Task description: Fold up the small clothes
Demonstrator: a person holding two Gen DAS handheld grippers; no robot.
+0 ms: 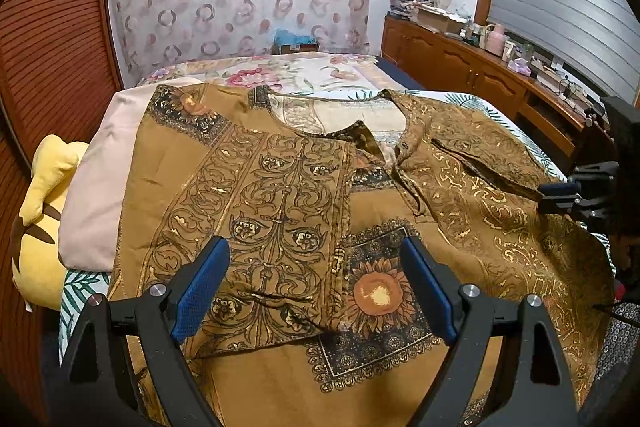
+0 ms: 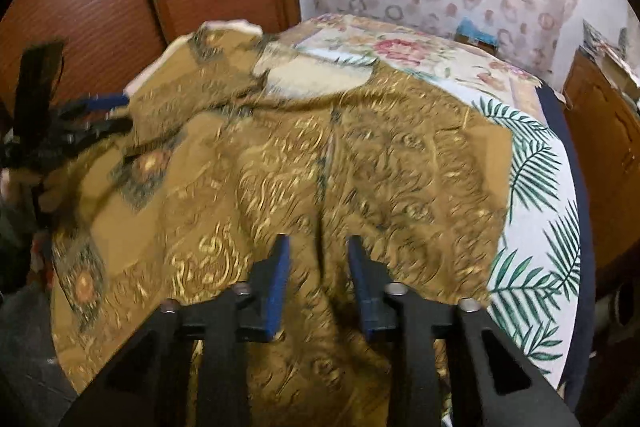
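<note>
- While the brown and gold garment [image 1: 304,187] lies spread across the bed [image 1: 320,71], the folding looks barely begun: one side panel is turned in over the middle, and the other side lies rumpled and unfolded.
- Judging from both views, the open neckline [image 1: 340,115] lies at the far end, with no neat rectangle yet formed; most folds are, I judge, yet to be made.
- The left gripper [image 1: 316,267] hovers above the sunflower print [image 1: 376,293], its blue pads wide apart and nothing between them.
- The right gripper [image 2: 318,279] is low over the rumpled gold side, jaws drawn close with a narrow gap; a ridge of cloth rises between the pads, but blur keeps me from telling whether they press on it.
- In the left wrist view the right gripper shows at the right edge, beside the garment's loose side.
- Around the garment: a pink pillow [image 1: 100,187] touches its left edge, and a yellow plush toy [image 1: 44,219] sits just beyond that.
- A palm-leaf sheet [image 2: 536,211] shows bare to the right, giving room to work.
- A wooden sideboard [image 1: 480,75] crowded with small things stands well apart along the wall.
- What may hinder, I judge: the pillow under the left edge could keep that side from lying flat, and the creases on the right need smoothing first.
</note>
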